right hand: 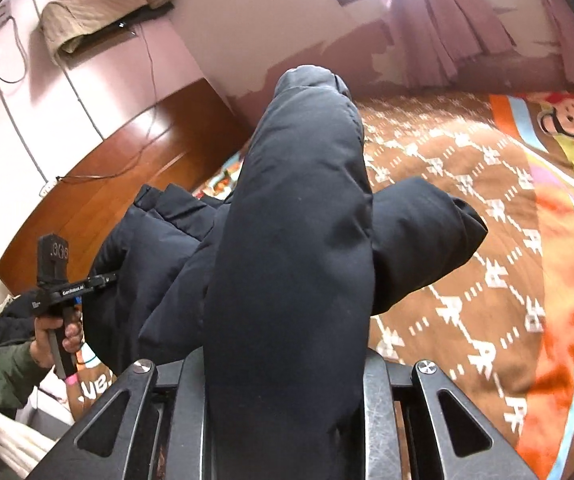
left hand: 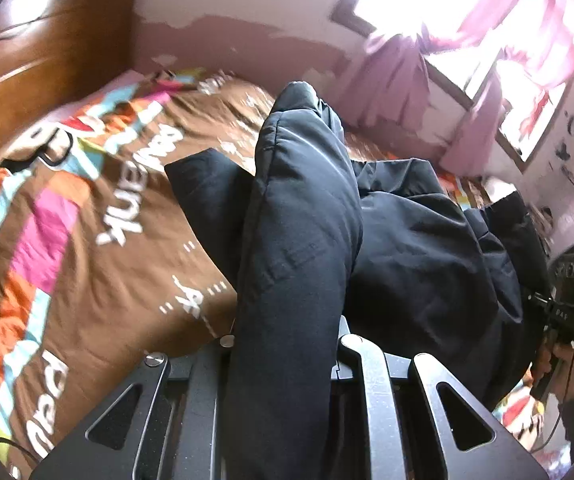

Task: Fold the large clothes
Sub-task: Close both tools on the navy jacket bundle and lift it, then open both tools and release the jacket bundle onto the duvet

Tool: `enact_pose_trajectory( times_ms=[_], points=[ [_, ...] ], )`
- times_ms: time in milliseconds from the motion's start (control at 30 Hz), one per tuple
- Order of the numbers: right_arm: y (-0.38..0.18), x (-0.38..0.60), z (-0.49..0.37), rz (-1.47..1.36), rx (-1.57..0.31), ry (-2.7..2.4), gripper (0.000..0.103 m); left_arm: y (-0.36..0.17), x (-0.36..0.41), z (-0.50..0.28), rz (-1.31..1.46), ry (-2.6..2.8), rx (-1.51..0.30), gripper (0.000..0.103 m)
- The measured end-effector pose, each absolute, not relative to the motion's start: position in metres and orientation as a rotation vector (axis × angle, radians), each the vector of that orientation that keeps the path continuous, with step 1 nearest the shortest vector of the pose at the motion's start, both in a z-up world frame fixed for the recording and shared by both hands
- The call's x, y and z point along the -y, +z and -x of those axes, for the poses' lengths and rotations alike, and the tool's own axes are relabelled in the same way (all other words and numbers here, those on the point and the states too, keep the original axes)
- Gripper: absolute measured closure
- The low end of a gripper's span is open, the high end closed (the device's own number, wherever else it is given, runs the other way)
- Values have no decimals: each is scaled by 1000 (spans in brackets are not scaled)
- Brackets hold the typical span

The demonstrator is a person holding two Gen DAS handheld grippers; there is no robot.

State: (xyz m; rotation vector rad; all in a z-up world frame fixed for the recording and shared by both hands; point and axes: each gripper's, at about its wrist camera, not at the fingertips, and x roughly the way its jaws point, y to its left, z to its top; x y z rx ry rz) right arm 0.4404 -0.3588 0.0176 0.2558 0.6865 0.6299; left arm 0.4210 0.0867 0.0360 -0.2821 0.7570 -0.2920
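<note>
A large dark navy padded jacket (left hand: 299, 200) is lifted off the bed, and a thick fold of it stands up between the jaws of my left gripper (left hand: 287, 344), which is shut on it. In the right wrist view another fold of the same jacket (right hand: 299, 200) is clamped in my right gripper (right hand: 287, 360). The rest of the jacket hangs between the two grippers, with one sleeve (right hand: 427, 240) sticking out over the bed. Fabric hides both sets of fingertips. Each view shows the other gripper held in a hand: the right one (left hand: 567, 304), the left one (right hand: 67, 288).
Under the jacket lies a bed with a brown, brightly patterned cover (left hand: 87, 240) (right hand: 487, 240). A wooden headboard (left hand: 47, 60) (right hand: 127, 180) stands against the pink wall. Pink curtains (left hand: 399, 80) (right hand: 439, 20) hang at a bright window beyond the bed.
</note>
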Motion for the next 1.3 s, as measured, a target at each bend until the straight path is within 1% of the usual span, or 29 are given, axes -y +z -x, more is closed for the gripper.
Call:
enact_pose_trajectory(
  times_ms=[200, 433, 533, 633, 767, 867, 933, 967, 1033, 1067, 1100, 1133, 1167, 1200, 1233, 1267, 1300],
  points=[
    [27, 324, -474, -292, -631, 662, 81, 60, -115, -428, 304, -161, -689, 89],
    [23, 271, -508, -311, -628, 677, 81, 65, -161, -435, 377, -21, -647, 89],
    [12, 251, -516, -338, -645, 678, 81, 55, -175, -436, 375, 26, -662, 89],
    [-4, 231, -524, -319, -690, 648, 81, 31, -186, -446, 379, 71, -716, 89],
    [-19, 228, -535, -344, -707, 566, 81, 13, -189, -449, 335, 112, -738, 86],
    [-24, 232, -539, -356, -720, 526, 80, 8, -186, -450, 278, 128, -753, 83],
    [-27, 233, -538, -363, -726, 514, 78, 5, -183, -451, 234, 147, -757, 78],
    [-28, 233, -538, -365, -730, 508, 75, 4, -182, -451, 218, 160, -759, 75],
    [-28, 231, -540, -365, -738, 486, 72, -2, -182, -452, 194, 187, -770, 65],
    [-28, 231, -541, -367, -743, 477, 68, -5, -183, -453, 192, 195, -778, 62],
    [-29, 232, -541, -365, -749, 462, 64, -8, -185, -455, 196, 205, -788, 55],
    [-29, 233, -541, -360, -756, 440, 55, -11, -188, -455, 205, 217, -799, 49],
    [-29, 235, -538, -355, -764, 416, 50, -14, -191, -455, 218, 230, -805, 47],
    [-30, 235, -538, -352, -770, 394, 40, -17, -194, -454, 227, 245, -809, 40],
    [-30, 235, -538, -351, -774, 373, 33, -18, -195, -454, 227, 265, -809, 32],
    [-30, 234, -538, -347, -778, 354, 23, -18, -196, -453, 224, 285, -807, 28],
    [-31, 234, -538, -336, -782, 328, 18, -18, -197, -452, 221, 299, -802, 24]
  ],
)
